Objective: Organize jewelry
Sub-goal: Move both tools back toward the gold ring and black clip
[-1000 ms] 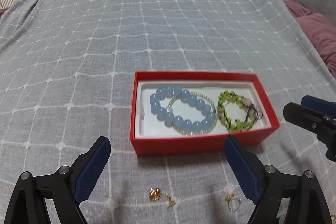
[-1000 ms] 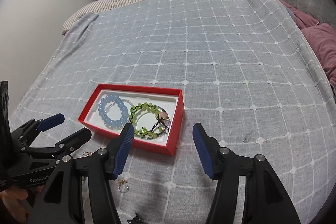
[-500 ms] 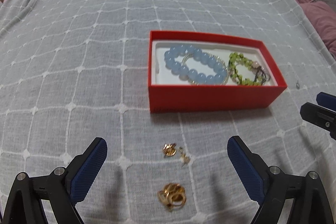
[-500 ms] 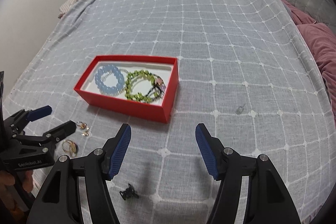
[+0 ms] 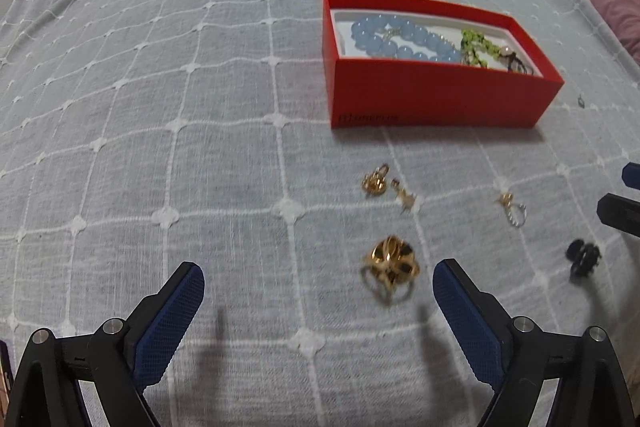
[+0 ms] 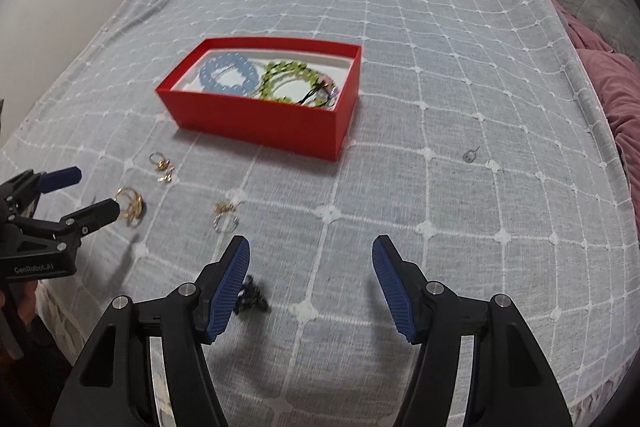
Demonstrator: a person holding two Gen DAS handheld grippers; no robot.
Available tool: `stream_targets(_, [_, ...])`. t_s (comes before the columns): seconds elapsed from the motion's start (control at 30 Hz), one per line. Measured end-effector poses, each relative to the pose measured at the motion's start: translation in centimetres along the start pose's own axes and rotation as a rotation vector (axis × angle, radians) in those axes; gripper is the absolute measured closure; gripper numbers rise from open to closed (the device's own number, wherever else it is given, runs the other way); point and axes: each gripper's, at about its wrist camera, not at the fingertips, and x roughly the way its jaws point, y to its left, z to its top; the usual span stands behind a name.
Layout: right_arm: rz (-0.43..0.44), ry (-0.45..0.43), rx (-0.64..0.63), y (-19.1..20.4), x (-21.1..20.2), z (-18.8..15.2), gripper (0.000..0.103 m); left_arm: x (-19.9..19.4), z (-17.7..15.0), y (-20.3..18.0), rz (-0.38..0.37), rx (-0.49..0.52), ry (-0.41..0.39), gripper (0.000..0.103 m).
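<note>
Left wrist view: your left gripper has pulled back and dropped lower than half a second ago, so the red box now sits farther up the frame and more loose pieces show on the grey checked bedspread. Its fingers stand wide apart, hold nothing and touch nothing. Nearest, just inside the right finger, lies a gold ring cluster. A black hair clip lies to its right. Beyond these lie a gold charm, a small gold earring just beside it, and a silver-hooped earring.

Right wrist view: your right gripper has likewise drawn back and lower. Its fingers are spread wide and empty; the black hair clip lies just beside the left finger. Farther off, the red box holds a blue bead bracelet and a green bead bracelet. A small silver ring lies well apart, right of the box.
</note>
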Motion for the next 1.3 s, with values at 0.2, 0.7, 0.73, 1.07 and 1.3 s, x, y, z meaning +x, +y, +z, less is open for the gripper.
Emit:
stream_targets(0.2, [0.008, -0.006, -0.053, 0.7, 0.0, -2.0, 0.036, -0.1, -1.5, 0.5, 0.005, 0.014, 0.002, 0.007])
stream_targets(0.7, [0.081, -0.022, -0.139, 2.5, -0.2, -4.5, 0.036, 0.7, -3.1, -0.7, -0.039, 0.090, 0.007, 0.008])
stream_targets(0.73, [0.086, -0.017, -0.143, 2.7, 0.0, -4.6, 0.036, 0.8, -3.1, -0.9, -0.044, 0.097, 0.009, 0.008])
stream_targets(1.07, [0.094, -0.015, -0.183, 4.1, 1.4, -5.1, 0.039, 1.2, -3.1, -1.1, -0.082, 0.084, -0.023, 0.009])
stream_targets(1.3, [0.072, -0.032, -0.212, 4.6, 1.6, -4.9, 0.064, 1.1, -2.8, -1.8, -0.099, 0.102, -0.053, 0.019])
